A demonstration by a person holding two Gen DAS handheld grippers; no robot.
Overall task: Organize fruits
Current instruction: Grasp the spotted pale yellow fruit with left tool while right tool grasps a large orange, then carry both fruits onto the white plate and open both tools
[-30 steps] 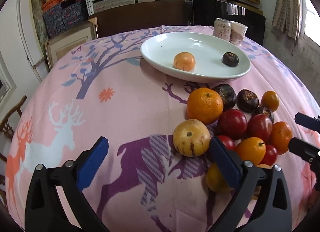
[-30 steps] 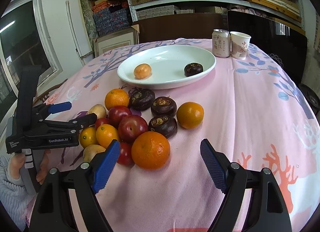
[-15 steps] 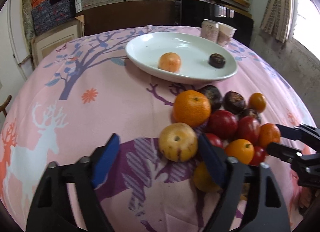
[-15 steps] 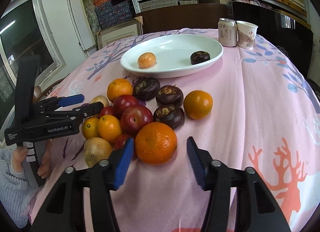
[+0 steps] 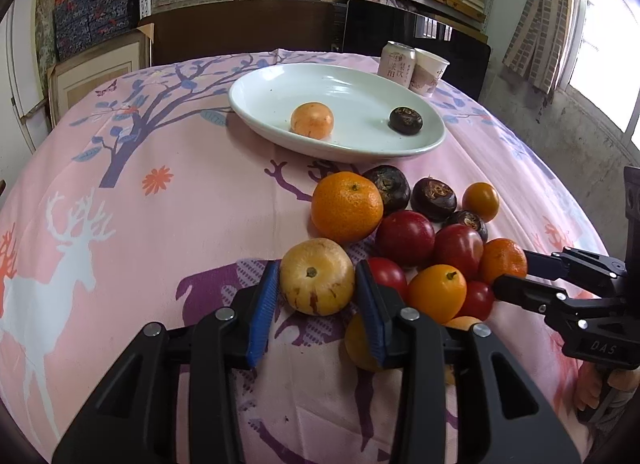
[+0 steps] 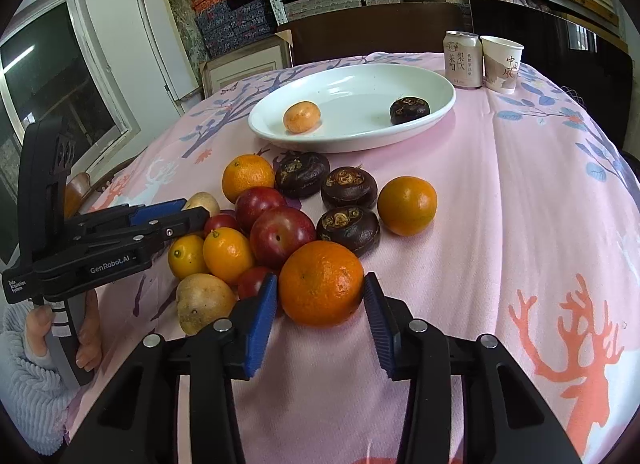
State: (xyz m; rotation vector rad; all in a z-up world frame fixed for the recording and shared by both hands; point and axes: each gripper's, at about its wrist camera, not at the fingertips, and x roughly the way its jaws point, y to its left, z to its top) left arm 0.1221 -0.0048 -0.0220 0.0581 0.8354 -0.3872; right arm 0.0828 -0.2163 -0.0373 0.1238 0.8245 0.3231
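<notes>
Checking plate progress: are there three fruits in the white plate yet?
No, the white plate holds only two: a pale orange fruit and a dark one.

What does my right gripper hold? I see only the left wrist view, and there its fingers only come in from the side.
Observer: The right gripper has just been closing; its pads now press both sides of the big orange at the pile's near edge.
Operator: My left gripper has just been closing on the speckled fruit. Who holds it?
Observer: A hand in a grey sleeve grips its handle.
Operator: Is anything close beside that orange?
Observer: A pale yellow fruit lies to its left, with a small red fruit between them.
</notes>
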